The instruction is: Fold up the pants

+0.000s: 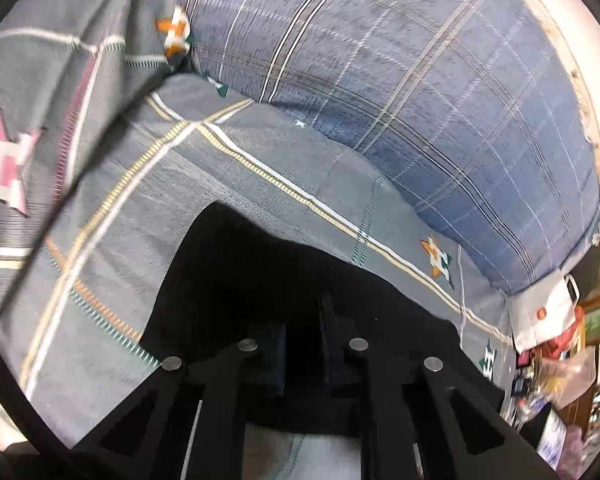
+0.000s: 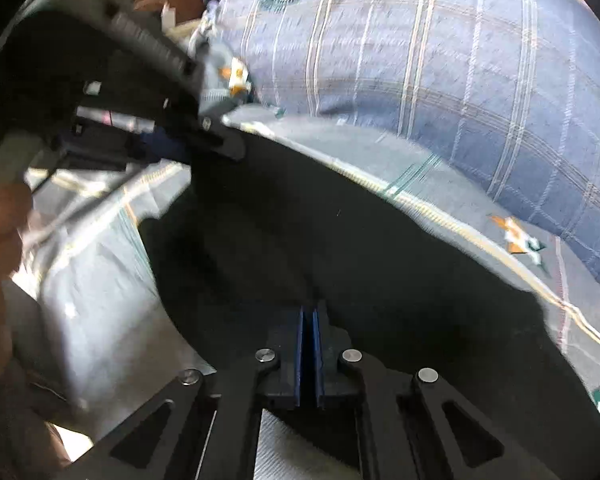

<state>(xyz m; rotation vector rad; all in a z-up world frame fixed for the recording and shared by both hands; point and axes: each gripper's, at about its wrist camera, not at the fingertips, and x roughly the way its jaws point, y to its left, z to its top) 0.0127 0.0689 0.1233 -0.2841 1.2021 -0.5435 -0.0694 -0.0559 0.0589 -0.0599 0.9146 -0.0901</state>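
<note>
Dark pants (image 2: 340,248) lying on a patterned bed sheet (image 1: 260,168), gripped at their near edge by both tools.
We see the right tool (image 2: 309,320) shut on the cloth and the left tool (image 1: 304,320) nearly shut on it; we judge that a thin, shallow pinch could slip once lifted, or snag the sheet beside the blue pillow (image 1: 420,80).

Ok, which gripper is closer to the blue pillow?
Left. The left gripper is at the pants' far corner, close beside the pillow; the right gripper is over the pants' near part, farther off.
</note>
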